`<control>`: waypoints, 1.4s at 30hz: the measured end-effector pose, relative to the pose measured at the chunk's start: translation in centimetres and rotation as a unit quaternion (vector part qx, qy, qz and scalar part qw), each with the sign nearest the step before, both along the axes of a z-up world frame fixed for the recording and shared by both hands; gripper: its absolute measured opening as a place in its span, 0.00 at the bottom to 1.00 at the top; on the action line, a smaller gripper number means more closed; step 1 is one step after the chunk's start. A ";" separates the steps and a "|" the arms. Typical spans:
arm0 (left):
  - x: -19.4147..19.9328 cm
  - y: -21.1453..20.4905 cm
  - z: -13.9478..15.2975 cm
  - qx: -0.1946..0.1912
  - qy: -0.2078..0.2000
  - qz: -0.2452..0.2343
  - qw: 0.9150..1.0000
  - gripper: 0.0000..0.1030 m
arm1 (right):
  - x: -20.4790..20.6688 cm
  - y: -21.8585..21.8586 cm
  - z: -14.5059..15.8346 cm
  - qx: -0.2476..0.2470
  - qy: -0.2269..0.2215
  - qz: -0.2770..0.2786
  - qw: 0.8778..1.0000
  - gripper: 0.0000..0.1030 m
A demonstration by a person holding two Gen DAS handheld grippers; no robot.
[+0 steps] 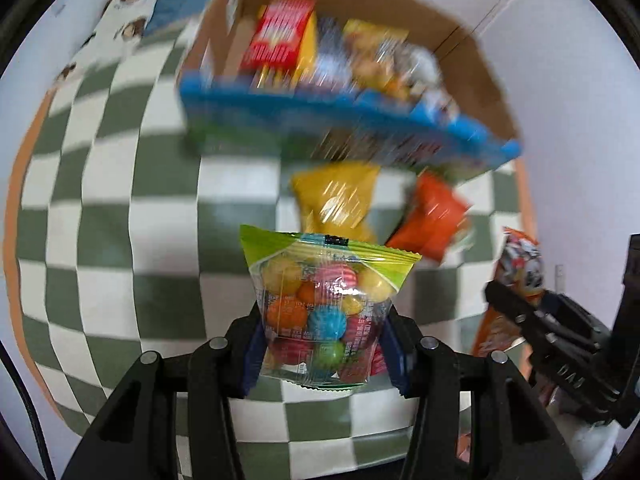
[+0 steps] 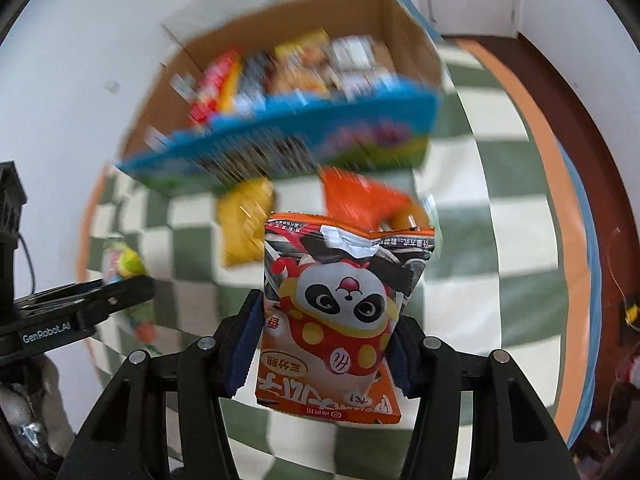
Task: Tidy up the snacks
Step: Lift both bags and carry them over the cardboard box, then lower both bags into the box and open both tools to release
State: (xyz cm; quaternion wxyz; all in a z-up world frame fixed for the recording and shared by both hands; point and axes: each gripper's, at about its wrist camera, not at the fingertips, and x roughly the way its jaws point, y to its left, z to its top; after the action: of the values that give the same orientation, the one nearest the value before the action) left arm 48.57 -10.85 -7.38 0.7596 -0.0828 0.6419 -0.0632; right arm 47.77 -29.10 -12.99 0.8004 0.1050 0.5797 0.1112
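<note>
My left gripper (image 1: 322, 336) is shut on a clear bag of coloured gumballs (image 1: 324, 312) with a green top, held above the checkered cloth. My right gripper (image 2: 324, 344) is shut on an orange panda snack bag (image 2: 340, 312); that bag also shows at the right of the left wrist view (image 1: 520, 268). Ahead stands an open cardboard box (image 1: 472, 60) with a blue front wall (image 2: 280, 136), holding several snack packs (image 1: 280, 36). A yellow bag (image 1: 340, 200) and an orange bag (image 1: 432, 216) lie on the cloth in front of the box.
The green-and-white checkered cloth (image 1: 120, 220) with an orange border covers the table. White walls stand behind the box. A white cloth with brown animal faces (image 1: 128, 12) lies at the far left. A dark wooden edge (image 2: 580, 128) runs along the right.
</note>
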 end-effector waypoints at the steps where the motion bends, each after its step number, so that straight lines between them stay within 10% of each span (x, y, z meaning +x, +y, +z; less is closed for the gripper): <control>1: 0.4 -0.4 0.6 -0.003 -0.008 -0.002 1.000 0.46 | 0.4 0.5 1.1 0.007 -0.007 0.001 1.000 0.56; 9: 6.8 -1.2 5.4 0.013 -0.072 -0.006 0.997 0.46 | 7.0 2.9 7.5 0.032 -0.079 0.025 0.996 0.56; 16: 13.7 0.5 3.9 0.033 -0.063 0.016 0.997 0.46 | 13.3 4.4 8.5 0.023 -0.097 0.044 0.994 0.56; 33: 20.5 5.3 -6.3 0.072 0.059 0.058 0.994 0.46 | 22.6 8.3 -2.5 0.001 0.002 0.077 0.997 0.57; 35: 20.6 5.2 -7.1 0.077 0.065 0.055 0.993 0.48 | 23.3 8.3 -4.1 -0.010 0.033 0.073 0.997 0.89; 39: 20.8 4.6 -7.2 0.086 0.052 0.047 0.994 0.81 | 23.6 7.9 -6.2 -0.022 0.061 0.066 0.996 0.95; 42: 21.0 4.3 -6.9 0.086 0.040 0.047 0.994 0.83 | 23.7 7.4 -6.3 -0.021 0.060 0.060 0.996 0.95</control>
State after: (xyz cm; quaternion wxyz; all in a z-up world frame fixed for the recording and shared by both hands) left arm 69.60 -6.56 -14.27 0.7397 -0.0501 0.6703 0.0315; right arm 71.47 -21.66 -19.24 0.7584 0.0595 0.6338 0.1398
